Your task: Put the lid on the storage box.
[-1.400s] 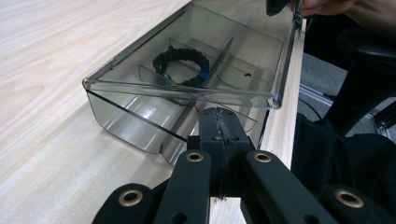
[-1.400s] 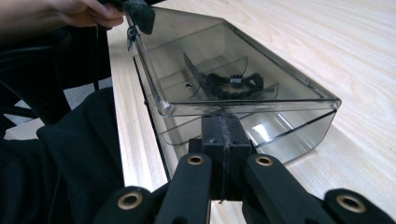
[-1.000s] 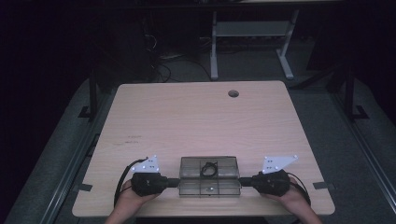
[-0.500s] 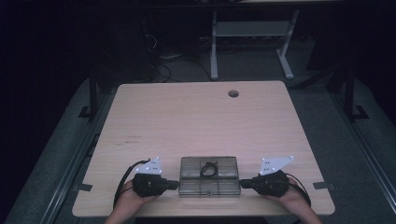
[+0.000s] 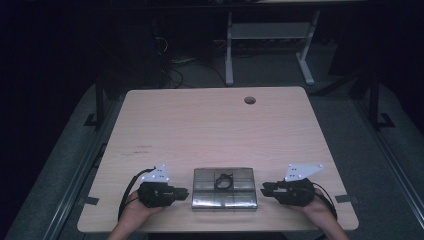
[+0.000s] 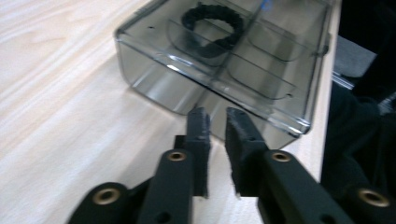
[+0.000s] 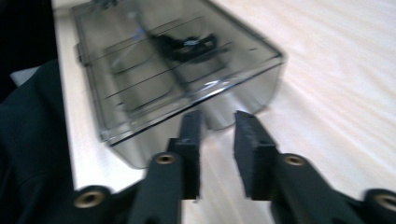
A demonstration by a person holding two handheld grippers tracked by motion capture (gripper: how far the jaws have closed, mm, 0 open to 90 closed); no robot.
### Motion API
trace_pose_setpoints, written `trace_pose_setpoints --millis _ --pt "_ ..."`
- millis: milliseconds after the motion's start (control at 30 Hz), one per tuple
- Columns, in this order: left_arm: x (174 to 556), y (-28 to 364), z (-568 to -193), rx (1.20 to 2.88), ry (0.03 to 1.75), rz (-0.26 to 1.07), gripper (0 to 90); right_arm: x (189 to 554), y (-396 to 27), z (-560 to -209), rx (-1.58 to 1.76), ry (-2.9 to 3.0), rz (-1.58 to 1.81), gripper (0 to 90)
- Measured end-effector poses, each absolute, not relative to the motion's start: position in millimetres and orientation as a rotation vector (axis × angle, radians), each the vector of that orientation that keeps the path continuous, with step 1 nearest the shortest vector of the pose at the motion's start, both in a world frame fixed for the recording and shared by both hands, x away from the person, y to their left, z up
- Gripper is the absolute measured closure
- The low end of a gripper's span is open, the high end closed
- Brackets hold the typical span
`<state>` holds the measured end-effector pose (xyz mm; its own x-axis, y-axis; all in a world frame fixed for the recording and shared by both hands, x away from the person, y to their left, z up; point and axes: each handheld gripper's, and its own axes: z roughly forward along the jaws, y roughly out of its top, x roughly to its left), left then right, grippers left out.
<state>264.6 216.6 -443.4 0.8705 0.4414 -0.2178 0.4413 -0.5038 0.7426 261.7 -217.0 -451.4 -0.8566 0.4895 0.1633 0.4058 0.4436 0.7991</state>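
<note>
We are working at a light wooden table (image 5: 210, 130), with a clear smoky plastic organizer box (image 5: 225, 188) lying flat near our front edge, between the two grippers. The left gripper (image 5: 184, 190) is sitting just beside the box's left end and the right gripper (image 5: 263, 189) just beside its right end, both pointing inward at it.

Jaws on both have just been opening; in the gripper views each pair is standing a little apart with nothing between the pads. The left fingertips (image 6: 200, 122) are hovering right at the box's end wall, and we can't tell if they are touching it. The right fingertips (image 7: 192, 125) are likewise right at the opposite wall.

Our read: we are letting go of the box after placing it, or setting up to open it. To do it well we are keeping both hands level, backing straight out along the table so the pads aren't dragging the light box sideways. If the lid is next, we are wanting one gripper steadying the base while the other takes the lid lip, since a one-sided pull would likely skid it.

The box is divided into compartments under a closed clear lid. One middle compartment on the far row is holding a black ring-shaped band (image 6: 212, 25), looking like a hair tie or bracelet. The other compartments are looking empty.
</note>
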Motion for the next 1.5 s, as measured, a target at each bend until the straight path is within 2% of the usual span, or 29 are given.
trace_pose_setpoints --millis 100,200,300,500,733,900,1500 --pt "265 219 -443 2.148 0.668 0.034 68.2 263 -221 -450 0.847 2.557 1.394 58.0" --pt "266 222 -442 2.142 0.697 0.07 54.2 264 -222 -451 0.896 2.5 1.385 45.8" --pt "266 224 -441 2.138 0.723 0.106 46.2 267 -223 -451 0.935 2.466 1.367 38.1" --pt "268 232 -443 2.138 0.768 0.168 35.8 274 -227 -456 1.013 2.4 1.322 26.0" --pt "272 241 -444 2.107 0.838 0.215 24.6 277 -235 -457 1.076 2.315 1.289 20.1" --pt "275 250 -445 2.083 0.876 0.246 20.3 279 -239 -458 1.108 2.271 1.271 18.7" --pt "285 276 -456 2.035 0.978 0.31 16.8 290 -266 -466 1.226 2.078 1.176 15.0"
